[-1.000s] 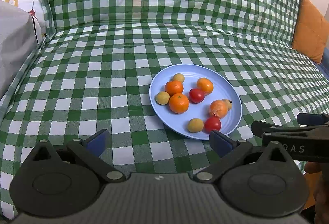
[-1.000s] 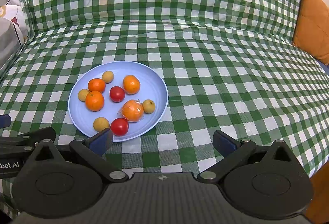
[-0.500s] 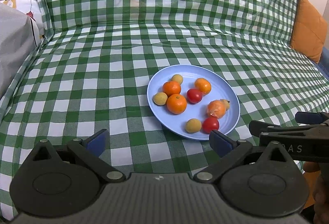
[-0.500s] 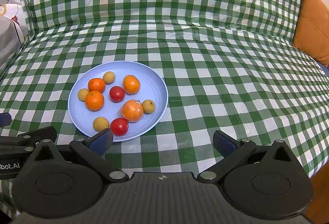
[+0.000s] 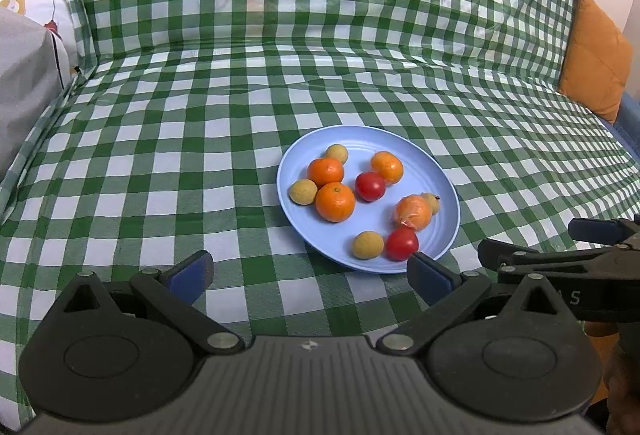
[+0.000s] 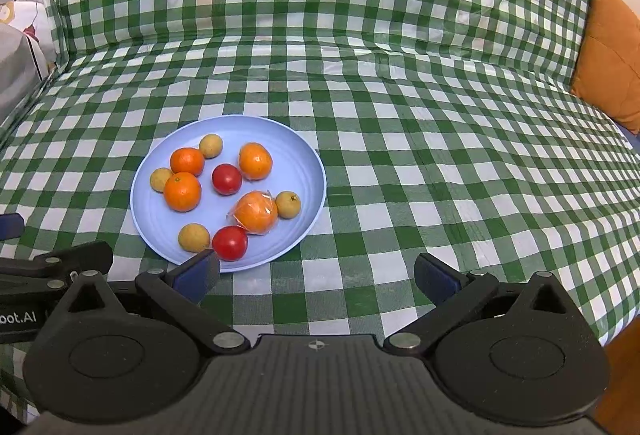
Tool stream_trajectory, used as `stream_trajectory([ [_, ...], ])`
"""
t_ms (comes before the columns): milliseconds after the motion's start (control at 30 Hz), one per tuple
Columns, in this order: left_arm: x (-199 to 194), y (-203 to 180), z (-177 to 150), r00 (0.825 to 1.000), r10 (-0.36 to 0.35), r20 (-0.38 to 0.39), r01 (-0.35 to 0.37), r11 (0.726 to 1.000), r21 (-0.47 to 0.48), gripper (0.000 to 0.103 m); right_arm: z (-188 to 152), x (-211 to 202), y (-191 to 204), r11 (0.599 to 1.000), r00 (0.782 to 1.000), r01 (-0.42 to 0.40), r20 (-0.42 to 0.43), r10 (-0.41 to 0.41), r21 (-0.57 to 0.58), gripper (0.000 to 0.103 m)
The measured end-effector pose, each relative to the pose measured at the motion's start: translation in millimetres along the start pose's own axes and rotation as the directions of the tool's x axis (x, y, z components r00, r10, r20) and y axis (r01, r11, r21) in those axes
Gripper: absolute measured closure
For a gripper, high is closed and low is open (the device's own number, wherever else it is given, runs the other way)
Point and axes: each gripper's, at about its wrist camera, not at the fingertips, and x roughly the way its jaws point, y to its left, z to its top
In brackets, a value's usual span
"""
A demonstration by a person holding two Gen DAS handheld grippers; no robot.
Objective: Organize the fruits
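Note:
A light blue plate [image 5: 436, 171] [image 6: 304, 171] lies on the green checked cloth and holds several fruits: oranges [image 5: 335, 201] [image 6: 182, 191], one orange wrapped in plastic [image 5: 414, 212] [image 6: 256, 212], two red tomatoes [image 5: 370, 186] [image 6: 229, 242] and several small yellow-brown fruits [image 5: 367, 244] [image 6: 193, 237]. My left gripper [image 5: 310, 271] is open and empty, just short of the plate's near left side. My right gripper [image 6: 318, 273] is open and empty, near the plate's front right edge. Its side shows in the left wrist view [image 5: 560, 259].
The checked cloth [image 6: 400, 107] covers a sofa seat and its back. An orange cushion [image 5: 596, 55] [image 6: 612, 59] stands at the right end. Grey and white fabric [image 5: 24, 75] lies at the left end. The cloth's front right edge [image 6: 616, 327] drops off.
The left wrist view has drifted slightly, so the plate sits a little further left in it. Both grippers stay open and no fruit has moved.

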Motion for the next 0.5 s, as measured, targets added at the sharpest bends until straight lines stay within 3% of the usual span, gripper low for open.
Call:
stream_trajectory([
  [500,11,-6,7,1.0,-0.012,-0.019,0.012,1.0,-0.002,0.0,14,13,-11,1.0,1.0,-0.029,-0.003,0.029,0.001,0.001],
])
